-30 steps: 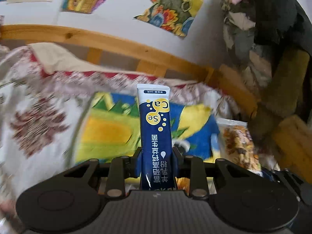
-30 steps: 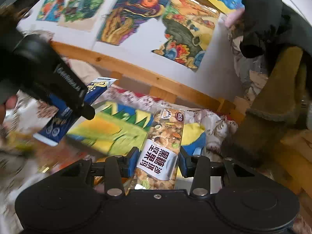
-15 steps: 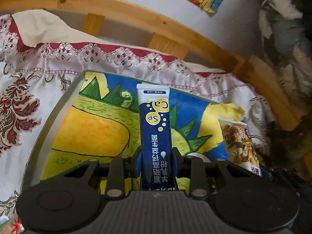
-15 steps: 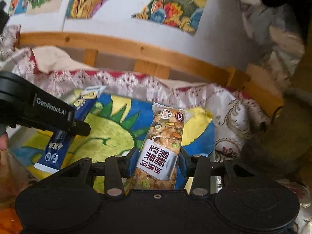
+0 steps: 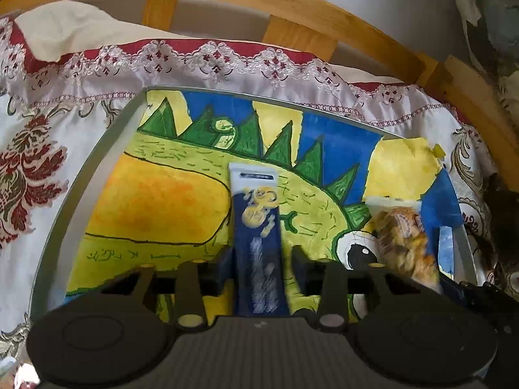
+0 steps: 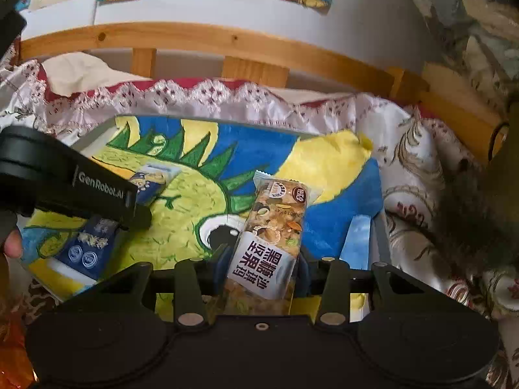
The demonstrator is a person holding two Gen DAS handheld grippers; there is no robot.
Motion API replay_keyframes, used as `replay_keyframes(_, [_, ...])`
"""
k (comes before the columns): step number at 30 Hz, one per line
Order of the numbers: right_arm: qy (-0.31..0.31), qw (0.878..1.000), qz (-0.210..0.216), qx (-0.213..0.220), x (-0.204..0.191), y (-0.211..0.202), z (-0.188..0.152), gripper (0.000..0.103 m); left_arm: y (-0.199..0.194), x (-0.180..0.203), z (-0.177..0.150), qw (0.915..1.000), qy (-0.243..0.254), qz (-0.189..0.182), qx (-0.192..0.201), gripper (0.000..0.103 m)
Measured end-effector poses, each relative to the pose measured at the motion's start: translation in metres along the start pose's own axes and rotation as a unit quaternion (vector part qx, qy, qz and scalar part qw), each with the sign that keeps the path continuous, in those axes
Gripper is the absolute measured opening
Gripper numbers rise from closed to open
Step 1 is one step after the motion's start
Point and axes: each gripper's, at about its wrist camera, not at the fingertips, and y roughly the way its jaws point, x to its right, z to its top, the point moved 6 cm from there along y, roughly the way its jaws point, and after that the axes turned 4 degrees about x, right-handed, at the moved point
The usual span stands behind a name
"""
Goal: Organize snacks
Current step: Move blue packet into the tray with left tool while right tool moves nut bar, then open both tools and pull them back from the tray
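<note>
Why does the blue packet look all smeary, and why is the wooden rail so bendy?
Left wrist view: the blue packet is smeared by motion between the opening jaws, and the nut bar beside it blurs too. Right wrist view: that nut bar is sharp, its label readable. Both views: the fisheye lens bows the wooden rail.

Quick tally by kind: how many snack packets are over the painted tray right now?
Dark blue stick sachet with yellow dots: 1
Clear-wrapped nut and seed bar with a white label: 1
Total: 2
</note>
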Motion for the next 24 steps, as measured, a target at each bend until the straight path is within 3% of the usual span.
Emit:
replay_keyframes(2, [0.011,1.0,-0.001,0.003,0.003,-0.001,0.001,0.06,-0.003,-0.001,0.0,1.0,-0.003,0.007,0.003,0.071])
replay_keyframes(6, [0.029,0.999,0.003,0.027,0.011,-0.02,0.009,0.075,-0.02,-0.002,0.001,0.9998,-0.013,-0.004,0.015,0.079])
replay_keyframes(11, [0.047,0.995,0.001,0.088,0.016,-0.066,0.02,0.091,-0.071,-0.001,0.008,0.9959,-0.013,-0.005,0.09,0.088])
replay_keyframes(15, [0.044,0.989,-0.013,0.141,0.016,-0.109,0.03,0.096,-0.124,0.0,0.016,0.9851,0.008,0.012,0.171,0.102])
replay_keyframes(19, [0.047,0.981,-0.018,0.185,0.015,-0.153,0.037,0.102,-0.174,-0.002,0.017,0.9737,0.031,0.018,0.225,0.102])
replay_keyframes(24, [0.065,0.975,0.005,0.213,0.01,-0.204,0.037,0.102,-0.224,-0.011,0.003,0.9639,0.022,0.017,0.265,0.103])
